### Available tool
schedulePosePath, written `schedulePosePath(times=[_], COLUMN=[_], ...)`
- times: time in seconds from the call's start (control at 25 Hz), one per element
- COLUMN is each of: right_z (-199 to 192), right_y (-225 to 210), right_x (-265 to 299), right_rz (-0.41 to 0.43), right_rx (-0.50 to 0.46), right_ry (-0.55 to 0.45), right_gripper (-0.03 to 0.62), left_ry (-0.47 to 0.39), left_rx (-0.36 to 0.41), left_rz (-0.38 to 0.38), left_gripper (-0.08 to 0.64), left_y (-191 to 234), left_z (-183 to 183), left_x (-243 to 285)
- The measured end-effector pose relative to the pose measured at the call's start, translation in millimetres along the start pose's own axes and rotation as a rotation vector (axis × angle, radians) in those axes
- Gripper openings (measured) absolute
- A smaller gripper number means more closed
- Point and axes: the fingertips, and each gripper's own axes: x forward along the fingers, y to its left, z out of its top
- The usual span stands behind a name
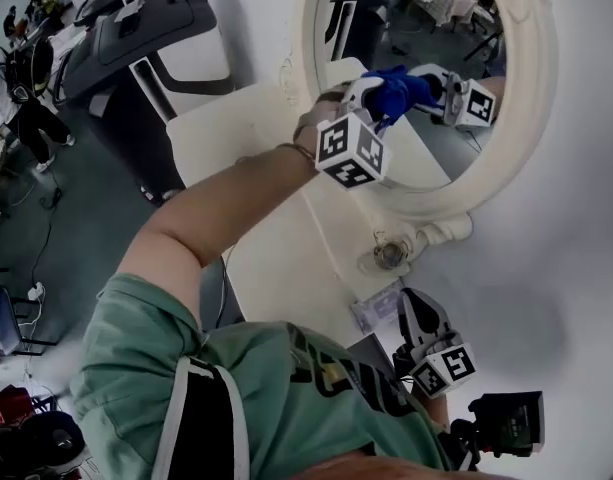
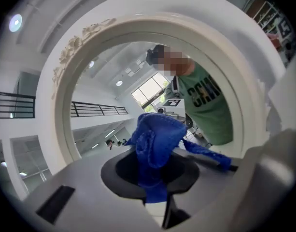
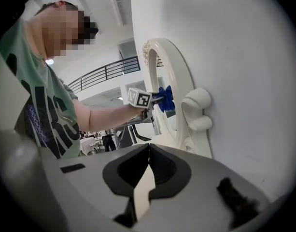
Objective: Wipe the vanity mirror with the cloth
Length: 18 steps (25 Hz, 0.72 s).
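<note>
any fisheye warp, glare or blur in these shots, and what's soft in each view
Head view: strongly warped, the white oval-framed vanity mirror bending, its glass doubling the blue knitted cloth; no hard glare. Left gripper view: fisheye with dark corners, the near left tool soft, bright windows reflected. Right gripper view: black vignette, the shut right tool slightly blurred, wall evenly lit.

The person's left arm (image 1: 231, 198) stretches forward, elbow bent. The left gripper (image 1: 384, 96) at its end has its jaws clamped on a blue cloth (image 2: 155, 144). The right gripper (image 1: 418, 320) is held low beside the body, jaws pressed together with nothing between them.
</note>
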Motion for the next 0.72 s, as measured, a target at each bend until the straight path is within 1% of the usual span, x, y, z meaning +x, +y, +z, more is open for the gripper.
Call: schedulePosePath(times=[0.16,0.28,0.36,0.44,0.56,0.64,0.72], right_z=[-4,-10,-15,-19,-19,-14,-6], right_y=[-3,2,4,3,1,5,8], right_x=[10,6,4,7,11,8,4], right_rz=[0.01,0.009,0.011,0.013,0.015,0.017,0.018], right_rx=[0.017,0.026,0.03,0.03,0.026,0.015,-0.003], right_ry=[0.018,0.033,0.037,0.04,0.037,0.024,0.004], right_gripper=[0.012,0.012,0.012,0.012,0.012,0.012,0.012], left_ry=[0.038,0.072,0.077,0.071,0.074,0.084,0.103], left_rx=[-0.01,-0.037,-0.058,-0.084,-0.07,-0.076,-0.136], left_rz=[-0.087,-0.171,-0.22,-0.241,-0.274,-0.325,-0.41], left_gripper=[0.077,0.077,0.077,0.072,0.074,0.074,0.075], left_y=[-94,-148,-173,-180,-178,-182,-185], left_z=[-50,-67,-74,-79,-84,-83,-82], left_x=[-1,-11,-16,-15,-12,-12,-13])
